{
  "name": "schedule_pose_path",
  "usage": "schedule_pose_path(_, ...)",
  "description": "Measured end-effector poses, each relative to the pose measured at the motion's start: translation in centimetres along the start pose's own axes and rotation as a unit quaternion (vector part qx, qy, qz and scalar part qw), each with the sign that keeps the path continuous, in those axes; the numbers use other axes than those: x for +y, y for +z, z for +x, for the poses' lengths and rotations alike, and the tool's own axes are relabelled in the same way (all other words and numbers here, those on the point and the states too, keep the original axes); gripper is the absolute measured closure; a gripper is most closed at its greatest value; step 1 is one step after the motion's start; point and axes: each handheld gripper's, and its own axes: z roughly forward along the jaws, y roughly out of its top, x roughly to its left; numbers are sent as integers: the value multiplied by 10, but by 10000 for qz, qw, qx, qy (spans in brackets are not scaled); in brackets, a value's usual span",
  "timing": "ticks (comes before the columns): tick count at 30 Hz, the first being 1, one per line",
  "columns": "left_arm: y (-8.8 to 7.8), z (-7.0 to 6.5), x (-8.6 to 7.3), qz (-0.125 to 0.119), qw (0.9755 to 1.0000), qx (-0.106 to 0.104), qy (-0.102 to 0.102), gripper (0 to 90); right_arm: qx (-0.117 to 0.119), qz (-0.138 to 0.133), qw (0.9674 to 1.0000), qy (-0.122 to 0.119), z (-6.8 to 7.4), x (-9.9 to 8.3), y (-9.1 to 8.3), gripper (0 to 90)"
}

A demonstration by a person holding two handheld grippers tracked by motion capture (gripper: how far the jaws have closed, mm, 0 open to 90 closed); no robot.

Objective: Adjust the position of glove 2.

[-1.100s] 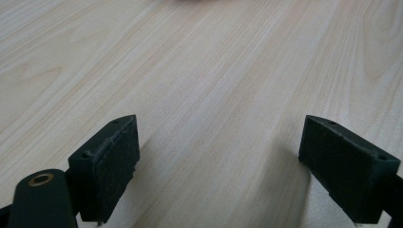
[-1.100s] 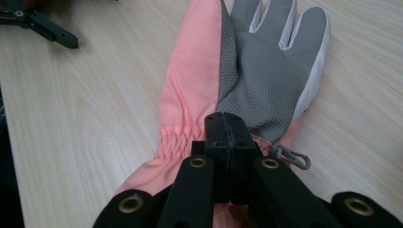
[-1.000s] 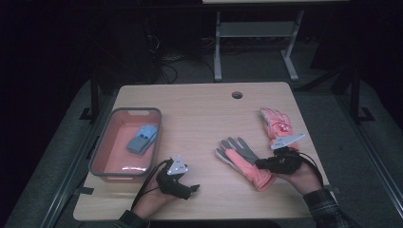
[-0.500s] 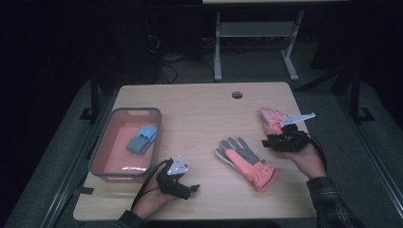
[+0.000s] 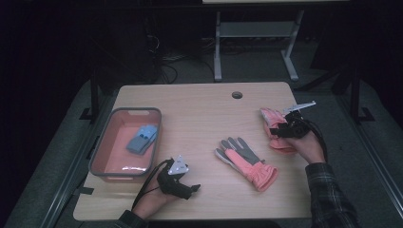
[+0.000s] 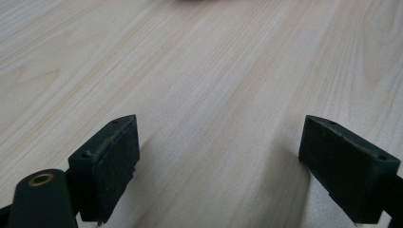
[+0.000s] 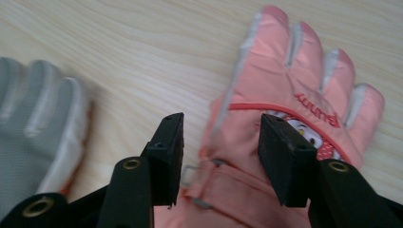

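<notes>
Two pink gloves lie on the wooden table [image 5: 199,114]. One glove [image 5: 247,161] rests palm up in the middle, its grey fingers [image 7: 33,123] at the left of the right gripper view. The second glove [image 5: 273,130] lies back up near the right edge, with lettering and a picture on it [image 7: 285,71]. My right gripper [image 5: 278,127] hovers over this glove's wrist; its jaws [image 7: 221,152] have just been opening and straddle the fabric without pressing it. My left gripper [image 5: 192,188] rests near the front edge, open over bare wood [image 6: 218,161].
A grey-rimmed pink tray [image 5: 102,142] stands at the left and holds a blue item [image 5: 142,138]. A cable hole [image 5: 236,94] sits near the table's far edge. A metal stand's legs and cables are on the floor behind the table.
My right gripper let go of the middle glove's cuff, travelled right and away to the second glove, and its jaws opened. The left gripper stayed where it was.
</notes>
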Motion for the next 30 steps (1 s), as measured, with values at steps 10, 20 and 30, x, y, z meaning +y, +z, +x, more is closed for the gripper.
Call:
schedule_pose_path(10,0,0,0,-2,10000,0,-2,127,-244,205,9995,-6,-5,-9,20,588)
schedule_pose_path(20,0,0,0,19,10000,-6,3,127,-20,141,9998,-144,-9,-11,15,826)
schedule_pose_path(30,0,0,0,20,10000,-6,3,127,542,-115,9984,-100,-17,-11,-11,846)
